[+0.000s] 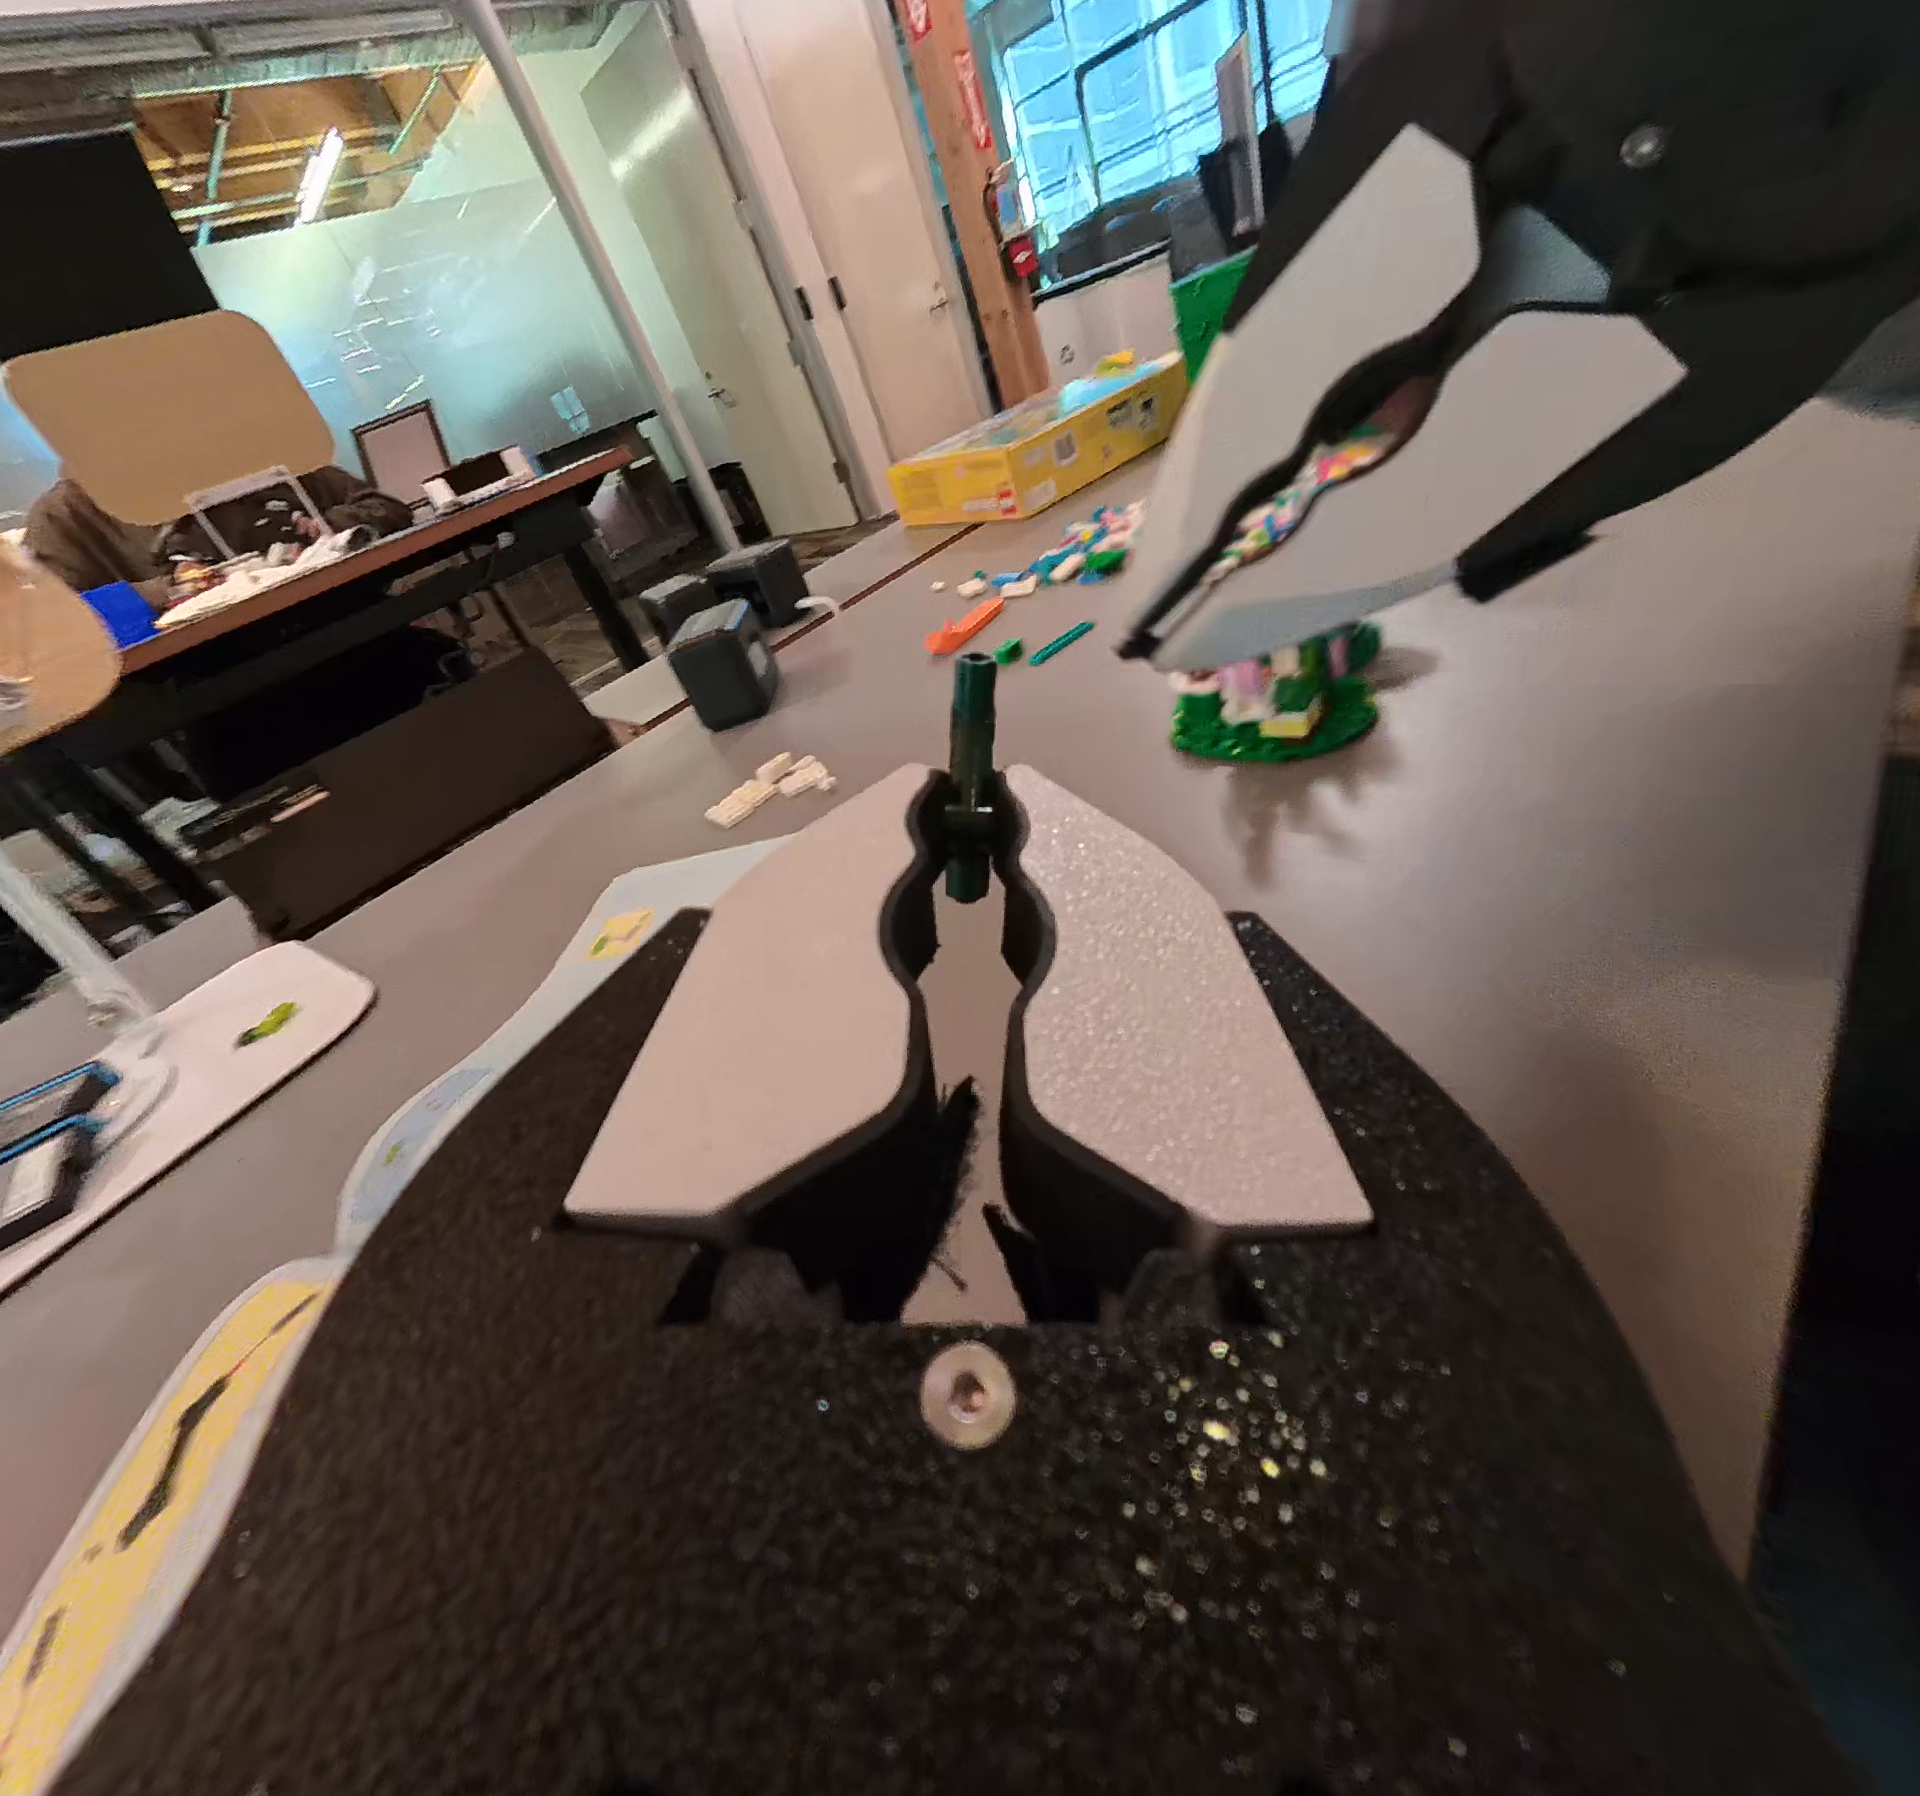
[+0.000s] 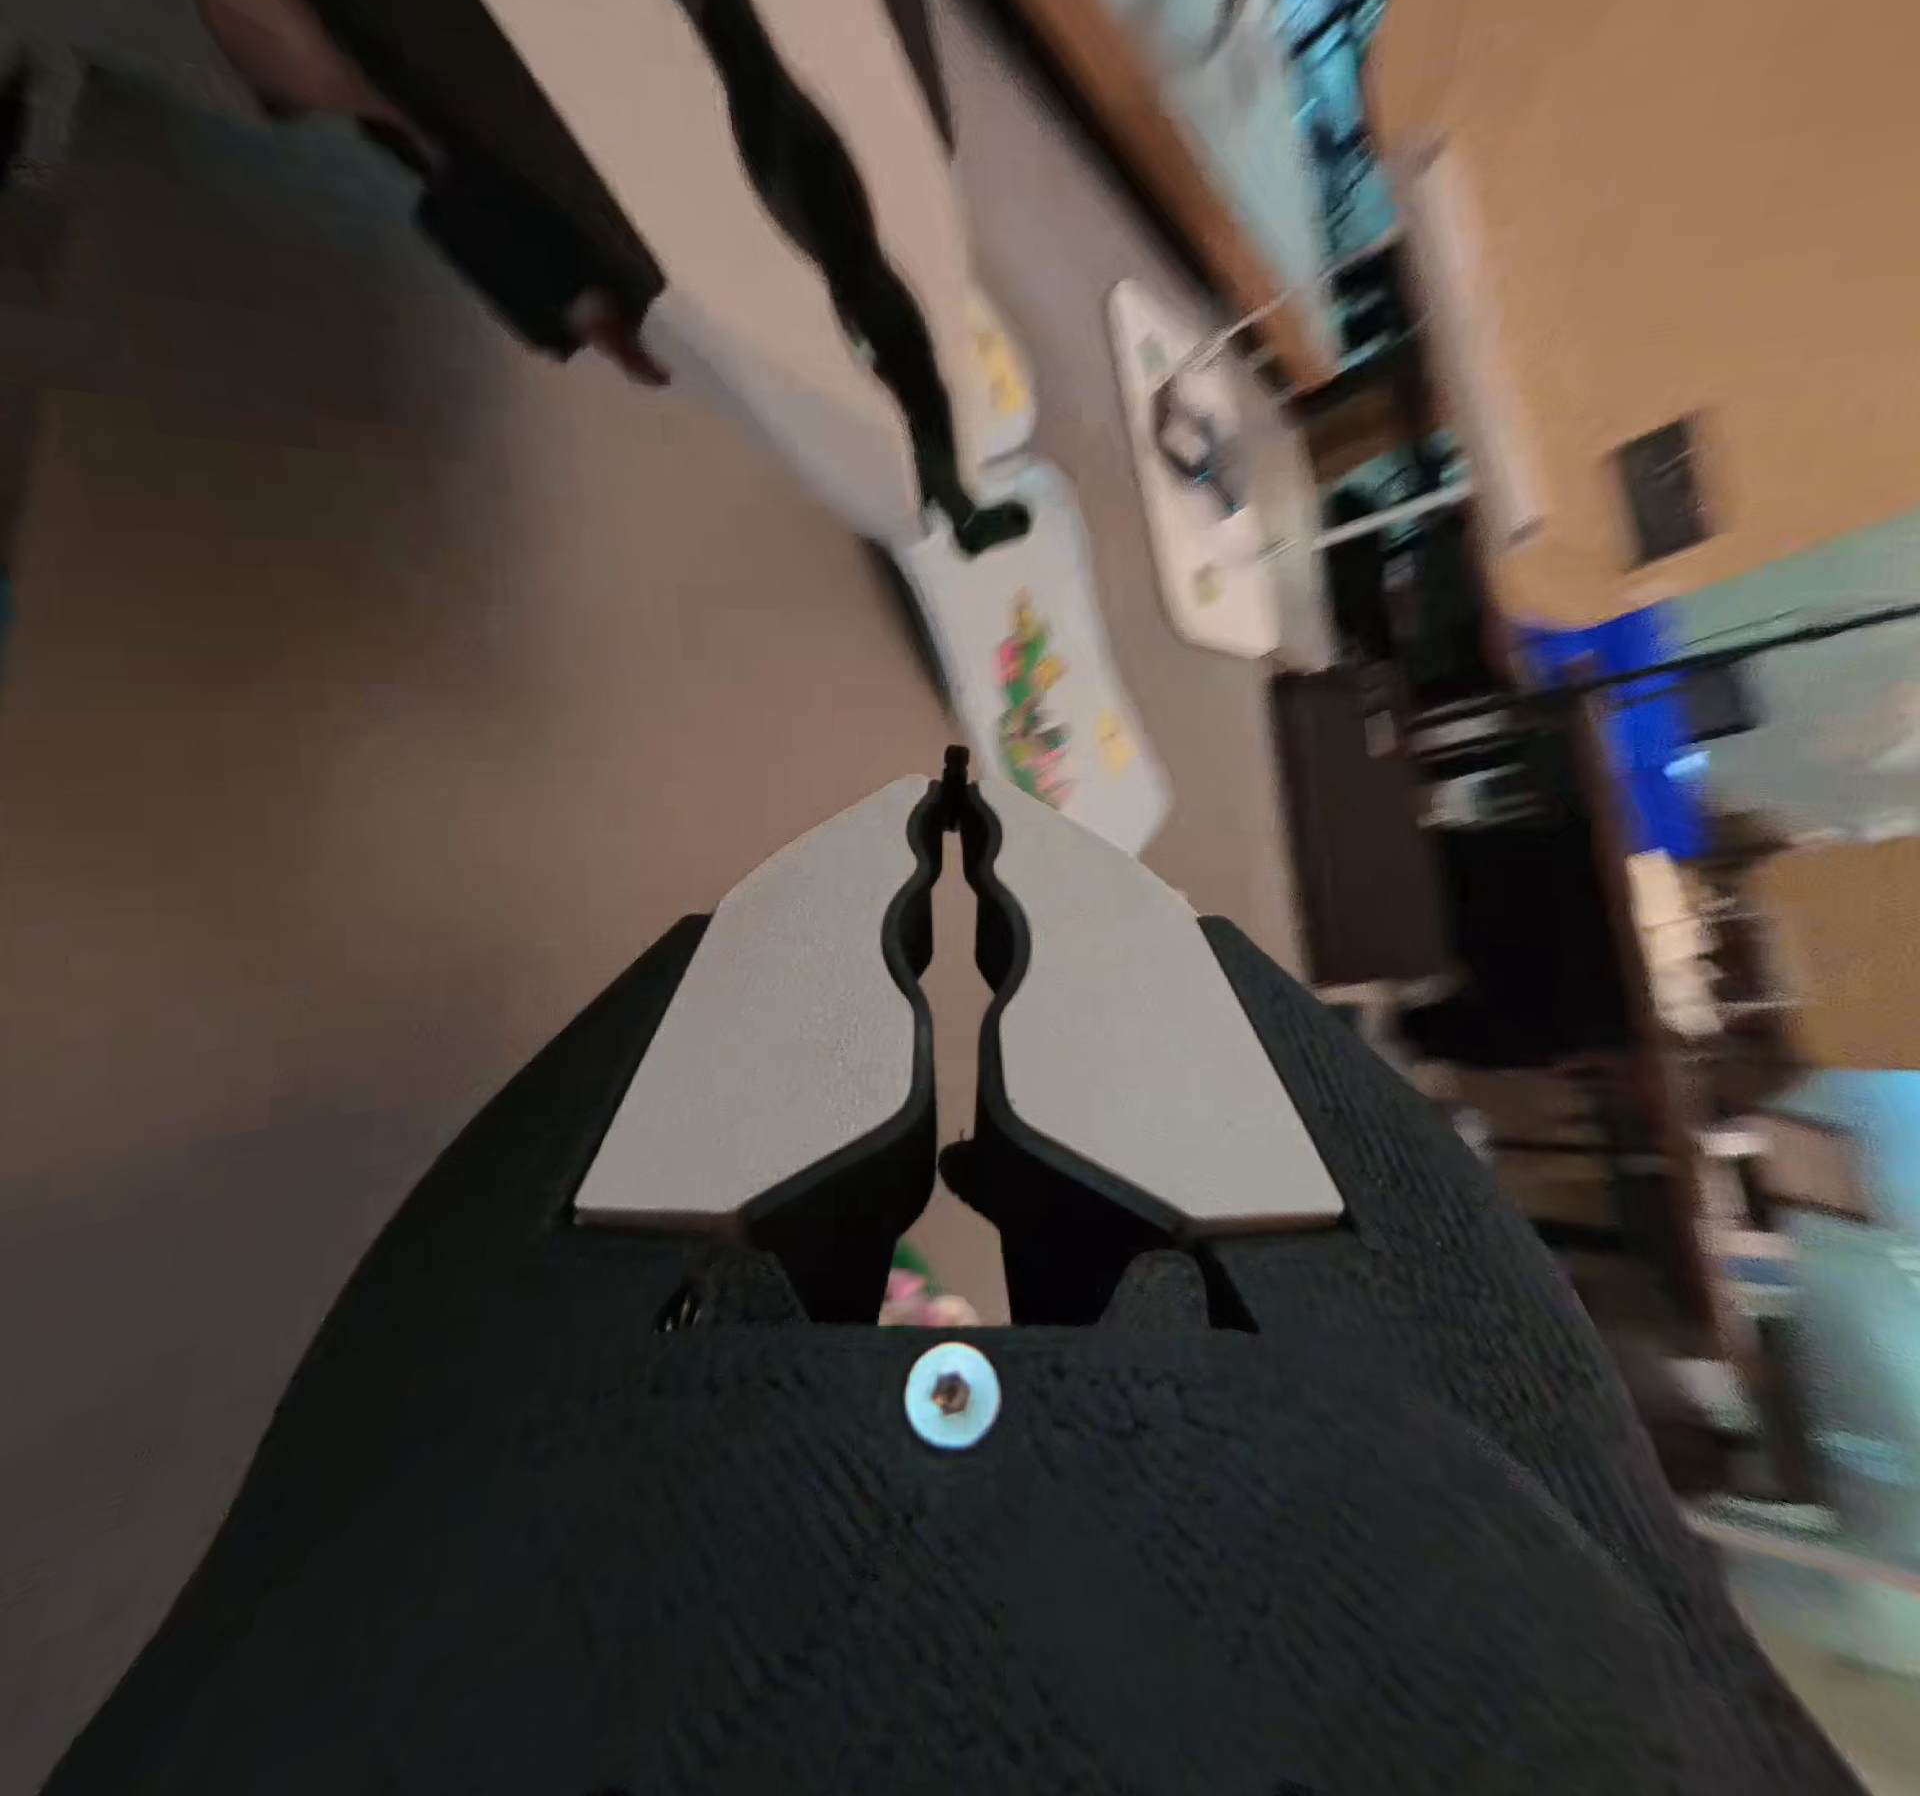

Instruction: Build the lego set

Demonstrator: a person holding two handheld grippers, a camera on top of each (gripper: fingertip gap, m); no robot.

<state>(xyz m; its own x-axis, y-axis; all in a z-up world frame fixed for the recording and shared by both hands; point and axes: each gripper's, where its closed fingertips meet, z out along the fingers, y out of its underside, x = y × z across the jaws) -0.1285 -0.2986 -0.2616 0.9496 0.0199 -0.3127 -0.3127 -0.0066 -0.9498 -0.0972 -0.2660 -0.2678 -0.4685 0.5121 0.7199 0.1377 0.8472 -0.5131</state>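
My left gripper (image 1: 968, 782) is shut on a dark green stem piece (image 1: 975, 707) that sticks out forward past the fingertips, above the grey table. My right gripper (image 1: 1143, 647) comes in from the upper right, shut, its tip just above a small flower build on a round green base (image 1: 1283, 723). In the blurred right wrist view, my right gripper (image 2: 954, 788) is shut on a small thin dark piece (image 2: 954, 764). The left gripper (image 2: 966, 510) shows farther off with the green stem at its tip.
Loose coloured bricks (image 1: 1070, 551), an orange brick separator (image 1: 961, 626), small green parts (image 1: 1060, 645) and white pieces (image 1: 774, 788) lie on the table (image 1: 1455, 863). A yellow set box (image 1: 1039, 458) stands behind. An instruction booklet (image 2: 1039, 697) lies below. A person sits at another table.
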